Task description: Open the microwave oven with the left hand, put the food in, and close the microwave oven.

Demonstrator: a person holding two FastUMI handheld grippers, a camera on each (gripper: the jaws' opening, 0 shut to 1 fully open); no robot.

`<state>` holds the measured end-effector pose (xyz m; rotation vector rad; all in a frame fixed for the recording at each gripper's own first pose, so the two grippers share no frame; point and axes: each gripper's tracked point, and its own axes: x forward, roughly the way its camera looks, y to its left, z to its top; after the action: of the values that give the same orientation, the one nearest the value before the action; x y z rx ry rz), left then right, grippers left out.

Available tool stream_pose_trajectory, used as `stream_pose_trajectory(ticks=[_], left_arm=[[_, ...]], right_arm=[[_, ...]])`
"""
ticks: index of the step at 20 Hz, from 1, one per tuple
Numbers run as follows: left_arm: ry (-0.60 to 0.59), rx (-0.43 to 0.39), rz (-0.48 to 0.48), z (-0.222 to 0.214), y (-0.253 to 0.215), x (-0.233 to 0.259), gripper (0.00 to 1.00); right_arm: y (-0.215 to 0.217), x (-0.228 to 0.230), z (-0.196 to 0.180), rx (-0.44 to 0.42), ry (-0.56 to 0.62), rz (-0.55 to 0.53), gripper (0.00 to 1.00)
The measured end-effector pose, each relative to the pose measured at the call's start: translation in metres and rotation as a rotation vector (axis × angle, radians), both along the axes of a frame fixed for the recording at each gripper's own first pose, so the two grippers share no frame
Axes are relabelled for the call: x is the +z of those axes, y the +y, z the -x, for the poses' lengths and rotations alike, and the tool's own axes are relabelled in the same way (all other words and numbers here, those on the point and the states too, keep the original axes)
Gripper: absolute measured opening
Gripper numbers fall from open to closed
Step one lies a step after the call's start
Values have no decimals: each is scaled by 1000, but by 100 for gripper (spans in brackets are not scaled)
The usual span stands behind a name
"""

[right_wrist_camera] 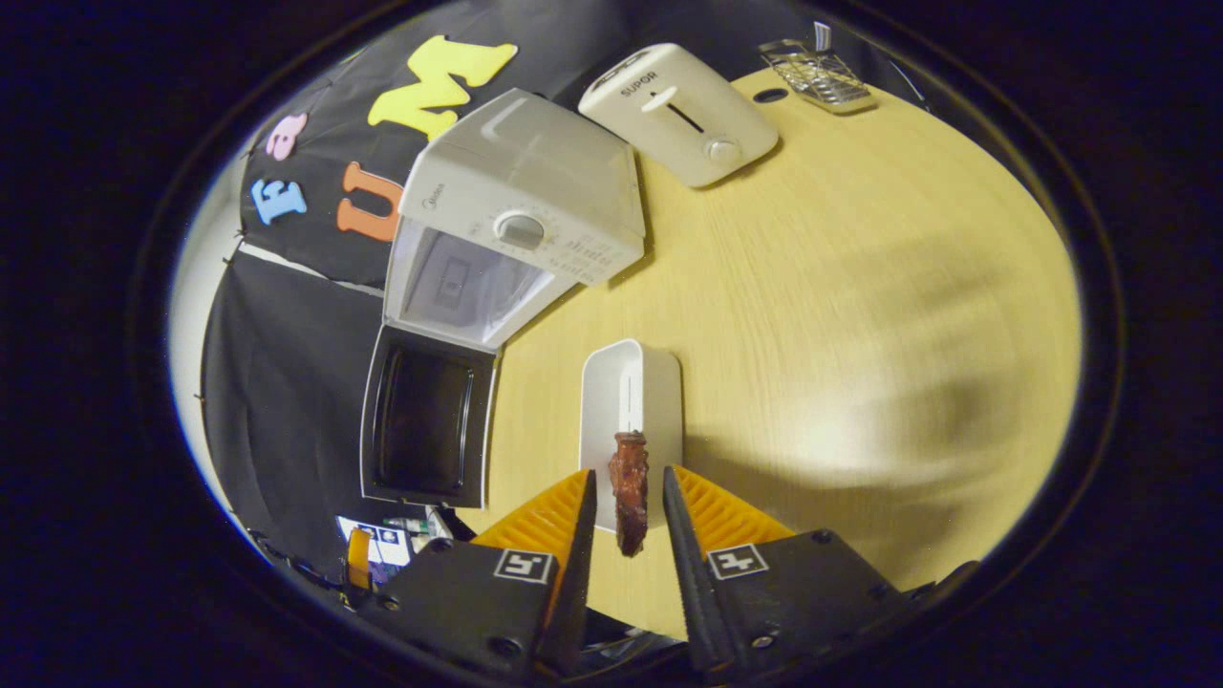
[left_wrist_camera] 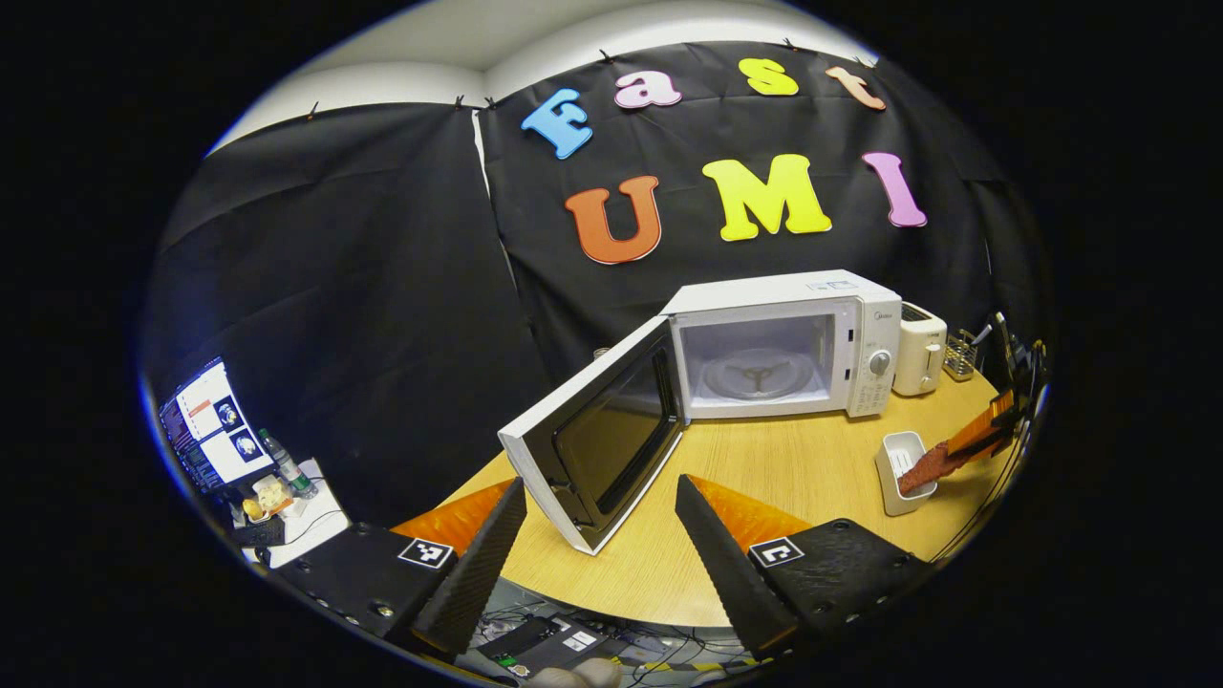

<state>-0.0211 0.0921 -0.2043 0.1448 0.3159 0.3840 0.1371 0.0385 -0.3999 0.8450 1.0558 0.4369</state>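
Jaws: left gripper (left_wrist_camera: 600,535) spread, empty; right gripper (right_wrist_camera: 629,521) pinching meat strip (right_wrist_camera: 628,489) above white tray (right_wrist_camera: 632,401). Microwave (right_wrist_camera: 521,215) open at 11 o'clock. Strip looks light, floppy, greasy; grip mid-length.

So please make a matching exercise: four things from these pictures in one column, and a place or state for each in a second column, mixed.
1. microwave door
2. toaster
3. piece of food
4. white tray

a. between the right tongs
b. swung open
c. on the table in front of the microwave
d. beside the microwave's dial side

Pairs: 1-b, 2-d, 3-a, 4-c
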Motion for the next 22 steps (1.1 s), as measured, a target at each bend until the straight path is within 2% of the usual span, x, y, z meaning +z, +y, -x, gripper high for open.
stream_pose_trajectory(ticks=[1,2,3,4,5,8,13,17,19,22], left_arm=[[0,18,-2,-1,-4,3,96],[0,32,-2,-3,-7,5,96],[2,46,-6,-3,-10,6,97],[9,57,-9,-4,-13,5,96],[17,68,-15,-3,-15,5,96],[26,86,-26,-2,-25,9,97],[14,74,-7,-7,-39,10,97],[0,18,-3,-18,-37,14,97],[-13,-43,4,-28,-37,15,97],[-7,-148,16,-39,-31,7,97]], right_arm=[[3,-1,-1,13,23,-25,25],[7,-1,1,24,47,-44,27],[7,-1,0,38,59,-47,8],[5,-2,0,54,57,-40,10],[6,-3,0,80,50,-31,18],[5,12,-3,137,6,-17,15],[9,66,-21,143,-95,-50,14],[32,116,-36,96,-210,-78,14],[52,133,-42,61,-258,-87,14],[82,146,-63,-59,-317,-82,13]])
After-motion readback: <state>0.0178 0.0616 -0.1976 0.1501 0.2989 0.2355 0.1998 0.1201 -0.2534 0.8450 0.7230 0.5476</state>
